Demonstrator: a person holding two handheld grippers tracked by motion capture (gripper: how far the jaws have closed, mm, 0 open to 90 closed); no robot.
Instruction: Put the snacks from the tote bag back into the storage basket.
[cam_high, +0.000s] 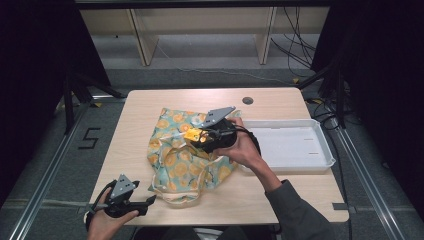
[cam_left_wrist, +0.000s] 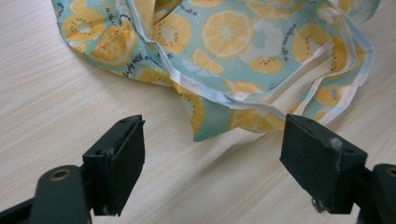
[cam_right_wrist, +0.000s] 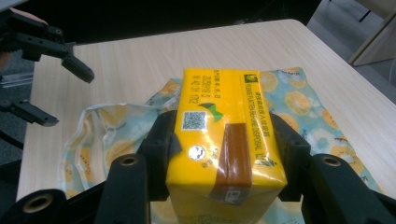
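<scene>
The right gripper (cam_high: 196, 136), held level above the fruit-print bag (cam_high: 175, 160) lying on the table (cam_high: 280, 195), is clamped on a yellow carton (cam_right_wrist: 219, 140). The left gripper (cam_high: 150, 201) rests at the table's near edge, jaws apart, just short of the bag's hem. The white tray (cam_high: 295, 145) sits right of the bag

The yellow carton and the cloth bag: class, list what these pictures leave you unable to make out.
- Yellow carton: near end cut off by the right gripper view's bottom edge; small print blurred.
- Carton in the high view: mostly hidden by the right gripper.
- Cloth bag: inside hidden by its folds; top cut off in the left gripper view.
</scene>
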